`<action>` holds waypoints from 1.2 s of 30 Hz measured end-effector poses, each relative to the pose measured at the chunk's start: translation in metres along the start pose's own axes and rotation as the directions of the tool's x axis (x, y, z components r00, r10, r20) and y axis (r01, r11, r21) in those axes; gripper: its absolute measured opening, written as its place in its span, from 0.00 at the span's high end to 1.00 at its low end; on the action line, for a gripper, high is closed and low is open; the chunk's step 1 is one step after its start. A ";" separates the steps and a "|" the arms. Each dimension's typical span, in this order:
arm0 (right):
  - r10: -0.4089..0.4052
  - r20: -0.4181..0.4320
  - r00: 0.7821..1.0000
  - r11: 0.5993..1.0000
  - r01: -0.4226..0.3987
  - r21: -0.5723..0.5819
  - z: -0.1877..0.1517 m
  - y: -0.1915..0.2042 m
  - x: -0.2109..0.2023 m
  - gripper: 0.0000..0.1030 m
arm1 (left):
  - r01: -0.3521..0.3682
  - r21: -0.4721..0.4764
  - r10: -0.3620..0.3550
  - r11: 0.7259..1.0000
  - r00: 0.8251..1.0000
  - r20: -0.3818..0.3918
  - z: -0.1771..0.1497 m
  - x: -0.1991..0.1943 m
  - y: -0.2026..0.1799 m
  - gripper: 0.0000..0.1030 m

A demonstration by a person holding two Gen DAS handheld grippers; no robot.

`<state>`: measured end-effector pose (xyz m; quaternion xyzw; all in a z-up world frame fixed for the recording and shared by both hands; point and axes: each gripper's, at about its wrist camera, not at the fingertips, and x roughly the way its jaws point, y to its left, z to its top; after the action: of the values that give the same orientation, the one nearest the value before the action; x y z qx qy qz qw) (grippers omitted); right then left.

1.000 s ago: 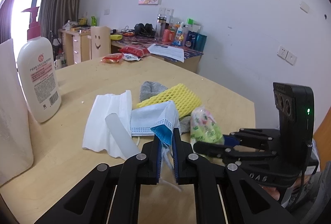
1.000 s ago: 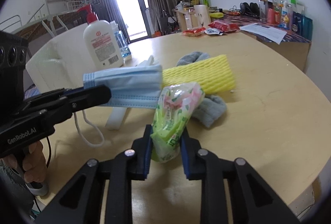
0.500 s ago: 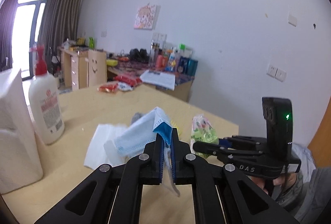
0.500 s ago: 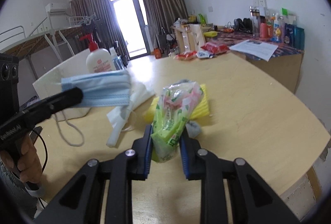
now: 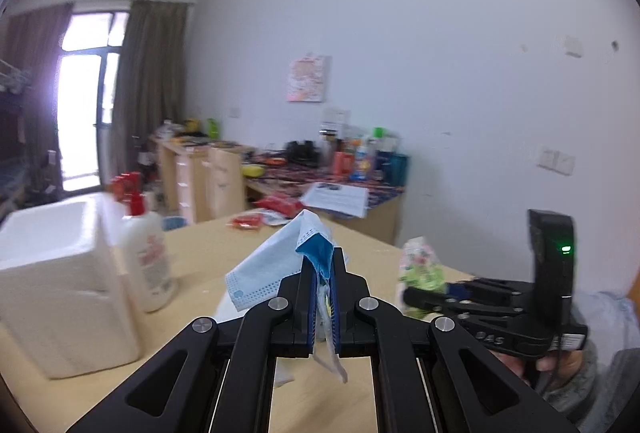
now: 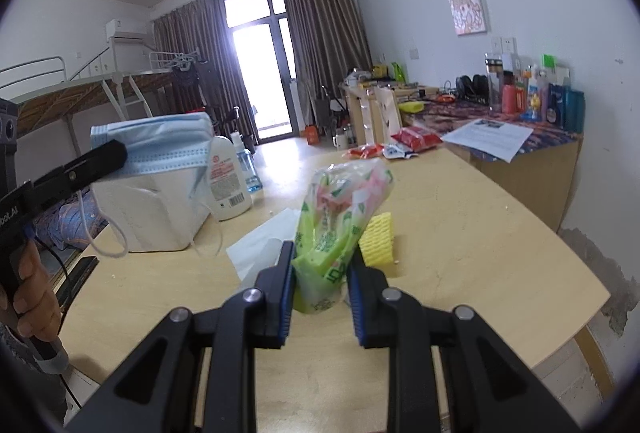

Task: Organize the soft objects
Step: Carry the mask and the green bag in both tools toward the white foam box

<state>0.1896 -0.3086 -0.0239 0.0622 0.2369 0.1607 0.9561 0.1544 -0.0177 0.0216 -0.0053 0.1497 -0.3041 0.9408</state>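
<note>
The left gripper (image 5: 324, 287) is squeezed tight on a thin blue paper face mask (image 5: 276, 261), in the lower middle of the left wrist view. The right gripper (image 6: 320, 273) is pinching a soft see-through plastic packet with green and pink print (image 6: 340, 217), in the middle of the right wrist view.

A second ago both soft things hung low, just over the round pale wooden table (image 6: 460, 233). Now they are up in the air, clear of the table, and the mask's white ear loops (image 6: 108, 241) dangle free (nothing is dragging on the wood). The mask has also moved toward the left of the picture, in front of the big white foam box (image 6: 160, 209) that stands by the white lotion bottle with a red pump (image 5: 146, 257).

I think this means both things are picked up and are on their way to the box. The left view is blurry, so I cannot tell how near the mask is to the box's open top. A yellow foam net sleeve (image 6: 376, 239) and white tissue paper (image 6: 264, 241) are lying on the table, not yet sorted.
</note>
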 end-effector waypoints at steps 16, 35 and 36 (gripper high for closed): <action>0.032 0.073 0.997 0.999 -0.029 -0.040 0.002 0.012 -0.029 0.73 | -0.251 0.048 0.248 0.967 0.966 0.070 -0.004 -0.045 -0.030 0.94; 0.209 0.093 0.973 0.968 -0.193 -0.158 0.005 0.073 -0.030 0.73 | -0.587 -0.041 0.585 0.809 0.795 0.164 -0.019 -0.113 -0.030 0.94; 0.222 0.091 0.971 0.965 -0.205 -0.165 0.005 0.077 -0.030 0.73 | -0.597 -0.052 0.597 0.801 0.786 0.162 -0.020 -0.116 -0.028 0.94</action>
<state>0.1456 -0.2460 0.0084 0.0218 0.1631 0.2773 0.9466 0.0430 0.0278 0.0373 0.0170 0.0627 0.0101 0.9978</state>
